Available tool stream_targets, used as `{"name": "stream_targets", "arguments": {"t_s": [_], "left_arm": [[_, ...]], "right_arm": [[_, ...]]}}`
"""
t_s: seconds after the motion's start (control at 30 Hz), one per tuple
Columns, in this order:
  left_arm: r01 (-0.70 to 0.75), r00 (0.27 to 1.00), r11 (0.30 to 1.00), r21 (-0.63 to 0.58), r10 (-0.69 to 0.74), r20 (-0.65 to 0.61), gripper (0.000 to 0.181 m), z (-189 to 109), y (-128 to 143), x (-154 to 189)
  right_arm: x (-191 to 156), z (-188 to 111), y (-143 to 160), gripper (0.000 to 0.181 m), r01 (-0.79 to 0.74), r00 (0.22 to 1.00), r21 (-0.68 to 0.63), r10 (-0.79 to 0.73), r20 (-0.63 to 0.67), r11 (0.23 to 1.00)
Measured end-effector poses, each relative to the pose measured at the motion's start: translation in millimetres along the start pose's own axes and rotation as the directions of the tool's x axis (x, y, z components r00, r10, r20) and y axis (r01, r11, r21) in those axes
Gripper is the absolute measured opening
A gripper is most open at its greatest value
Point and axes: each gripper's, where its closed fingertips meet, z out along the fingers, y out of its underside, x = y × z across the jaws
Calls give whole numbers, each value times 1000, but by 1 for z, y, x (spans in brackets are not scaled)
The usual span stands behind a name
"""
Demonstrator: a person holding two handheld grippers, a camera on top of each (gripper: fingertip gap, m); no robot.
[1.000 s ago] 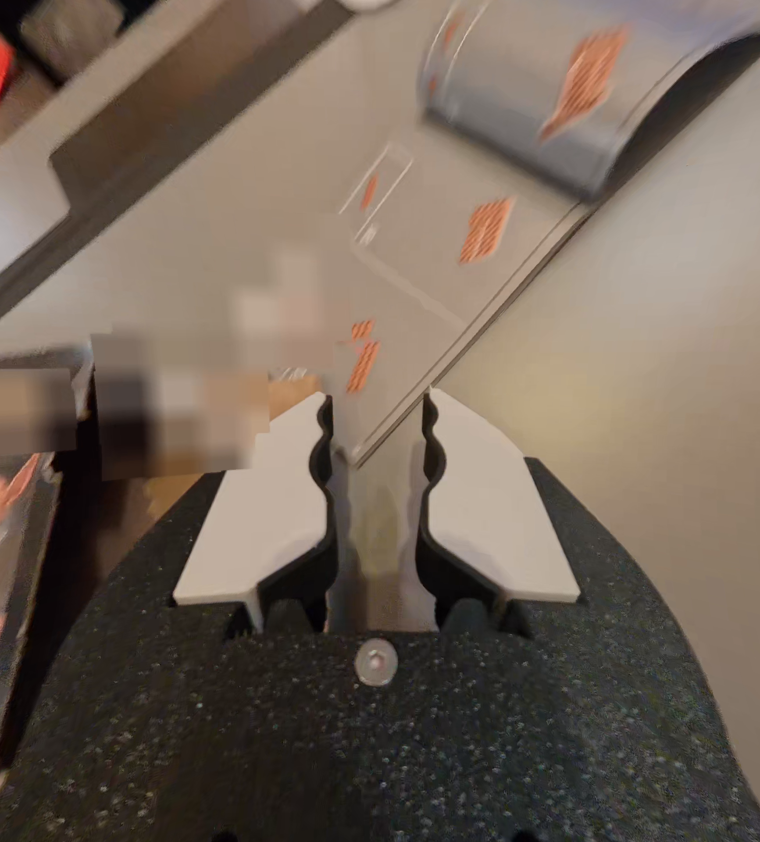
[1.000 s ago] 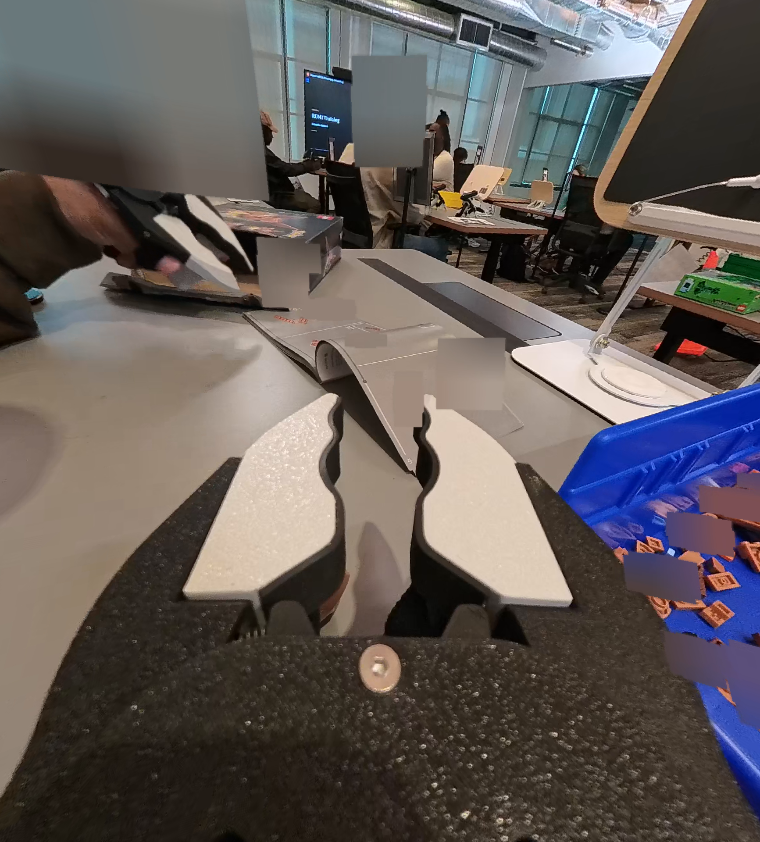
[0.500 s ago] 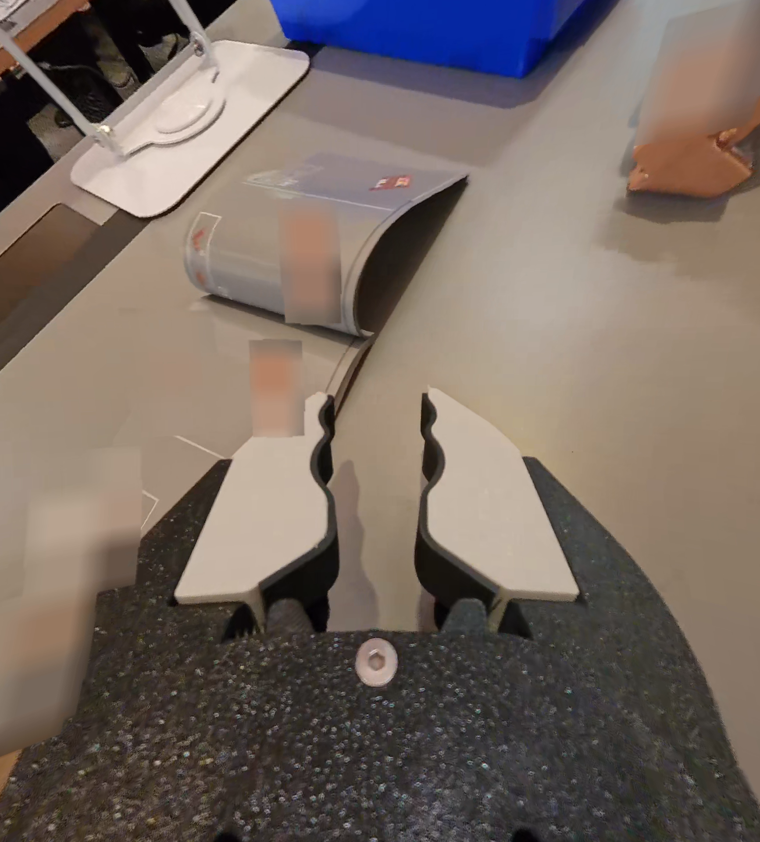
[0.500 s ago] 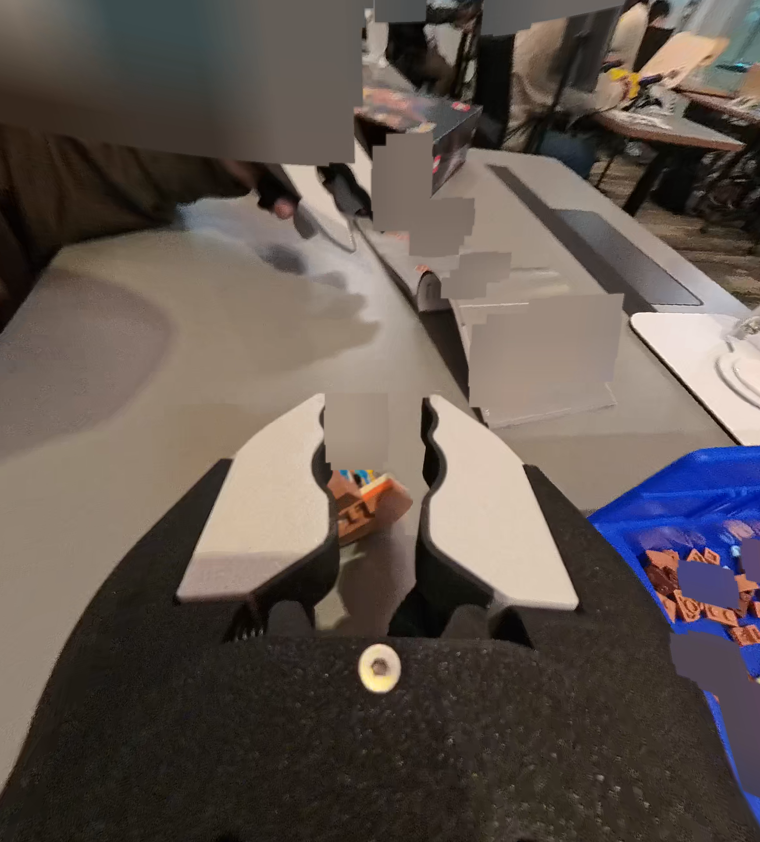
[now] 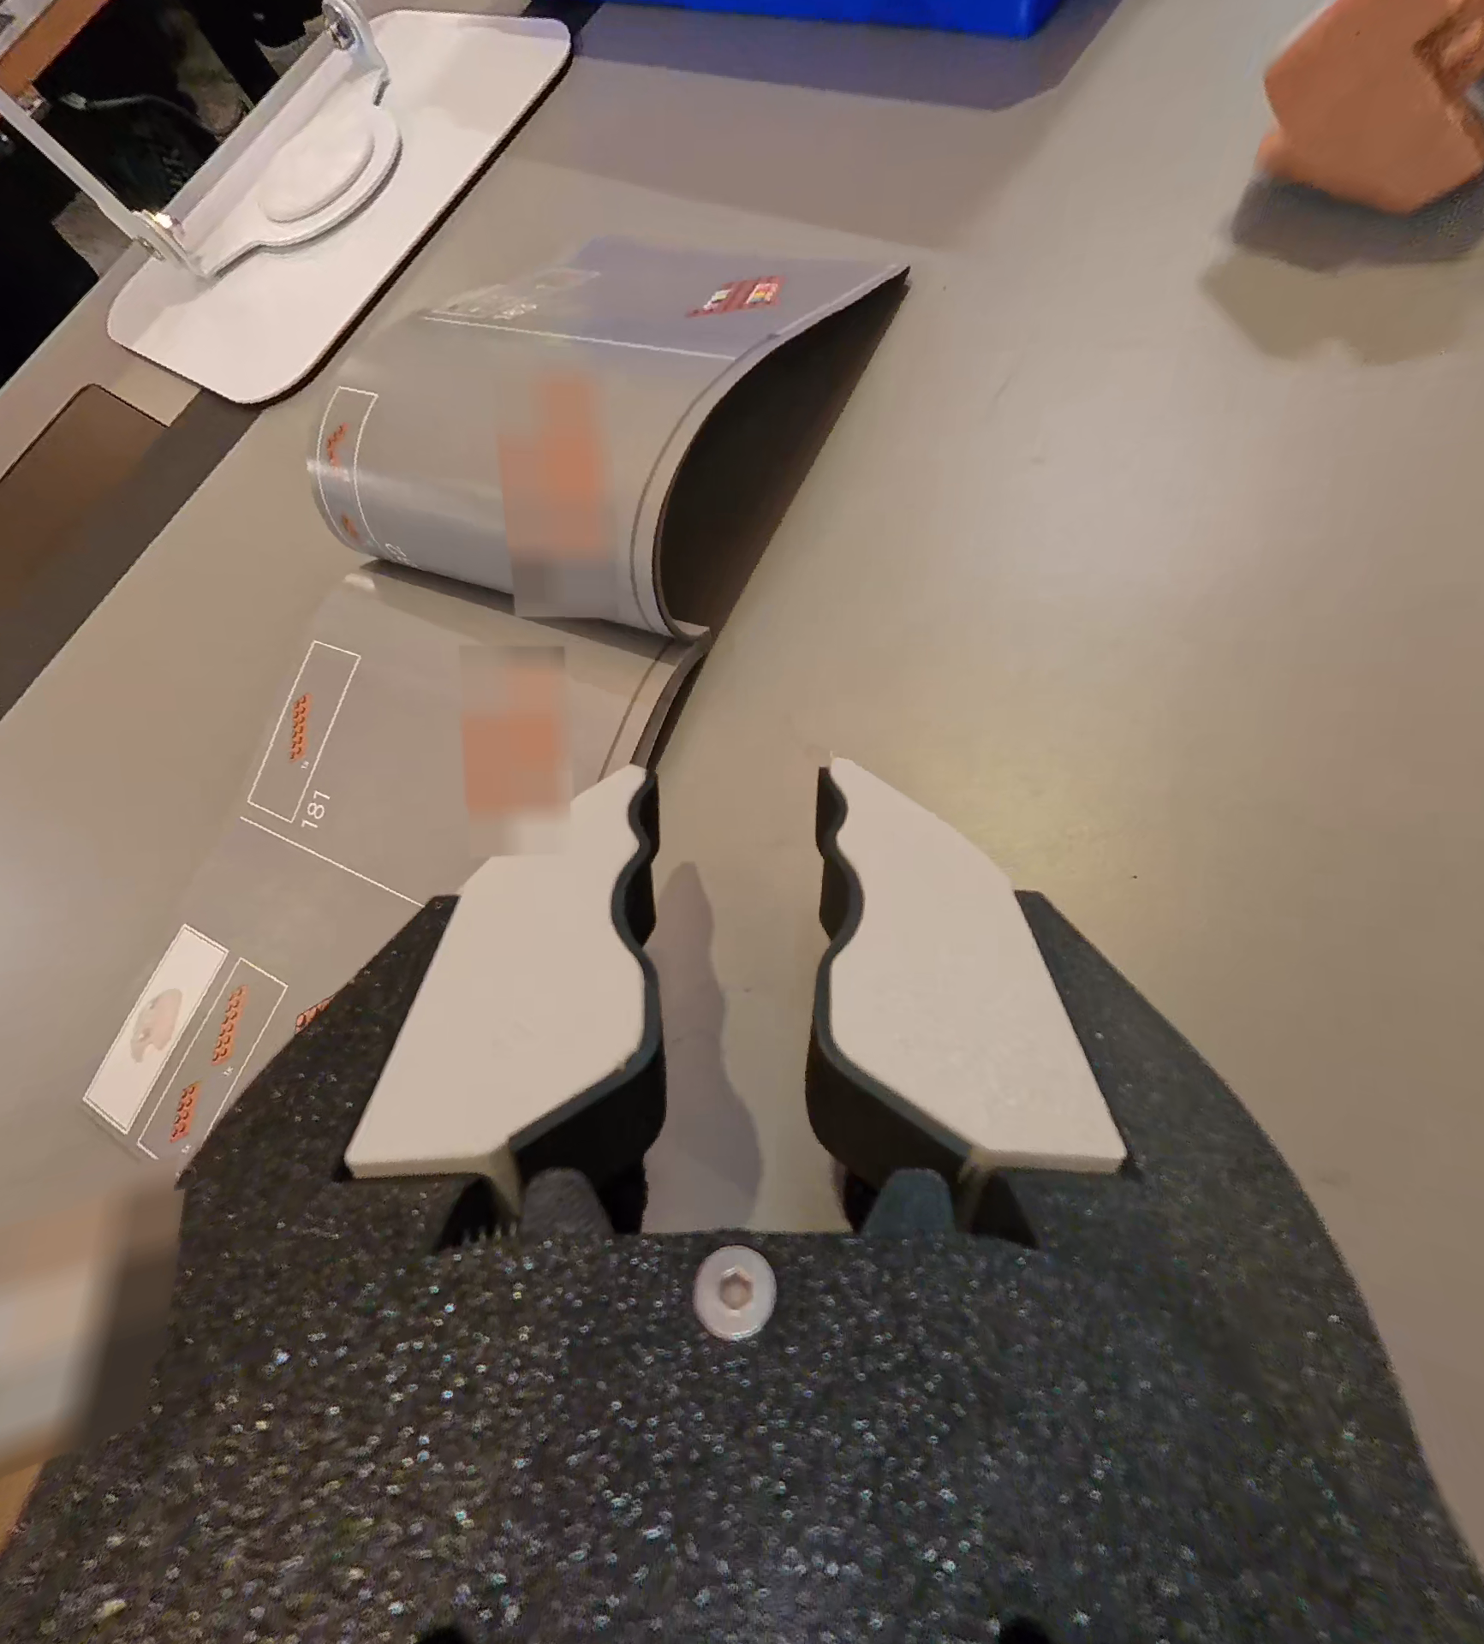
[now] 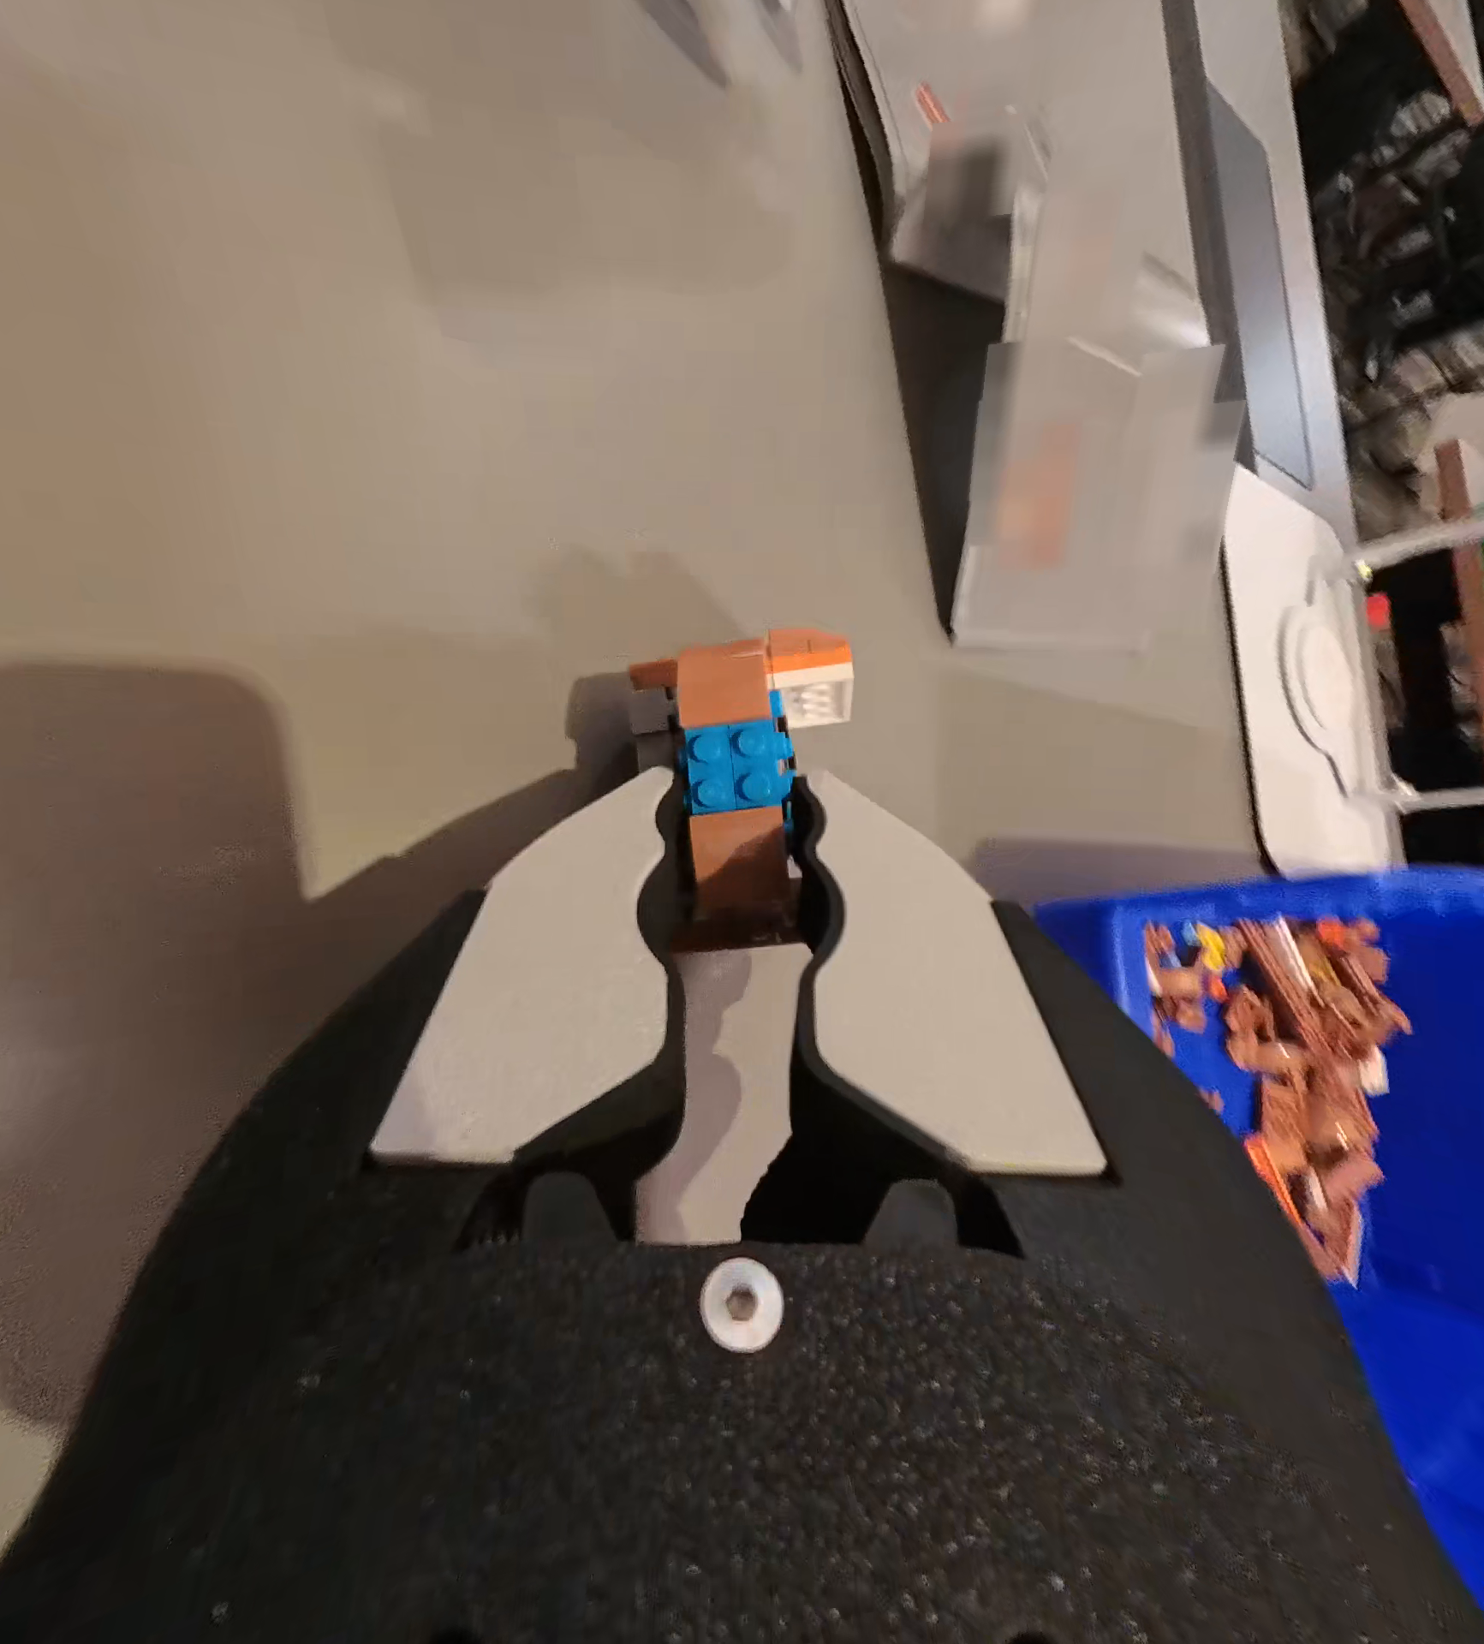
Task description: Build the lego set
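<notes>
A small lego model (image 6: pixel 734 738) of orange-brown, blue and dark brown bricks stands on the grey table (image 6: pixel 275 400). My right gripper (image 6: pixel 734 787) is shut on its dark brown lower part, and the blue and orange bricks stick out past the fingertips. In the left wrist view the model (image 5: pixel 1379 107) shows blurred at the top right. My left gripper (image 5: pixel 736 783) is open and empty, low over the table, with its left finger beside the edge of the open instruction booklet (image 5: pixel 489 463).
A blue bin (image 6: pixel 1476 1156) with several loose brown bricks (image 6: pixel 1281 1023) stands at the right. A white lamp base (image 5: pixel 320 196) lies beyond the booklet, near a dark slot in the table. The booklet also shows in the right wrist view (image 6: pixel 1067 498). One gripper's finger ends stand about 25 cm off the other's.
My right gripper has tilted down to the table and closed on the lego model. My left gripper has swung right, away from the box, to the booklet's edge.
</notes>
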Motion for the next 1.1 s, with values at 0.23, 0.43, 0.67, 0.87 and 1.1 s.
{"name": "stream_targets", "arguments": {"t_s": [0.23, 0.43, 0.67, 0.87, 1.1], "left_arm": [[2, 1000, 1000, 4, -2, 22, 32, 2, 1, -3], [22, 999, 999, 24, -23, 28, 33, 5, -2, -3], [-9, 1000, 996, 90, 8, 19, 36, 6, -12, 1], [-95, 995, 982, 160, 95, 10, 37, 9, -25, 15], [-232, 969, 936, 265, 247, -23, 36, 17, -44, 53]], "right_arm": [[24, -37, 57, 22, -168, 974, -139, 142, -178, 976], [30, -52, 78, 22, -257, 947, -154, 217, -236, 954], [29, -56, 73, 30, -278, 943, -104, 251, -217, 955], [32, -65, 68, 35, -299, 934, -47, 282, -219, 953], [37, -78, 43, 36, -292, 927, 84, 303, -220, 953]]}}
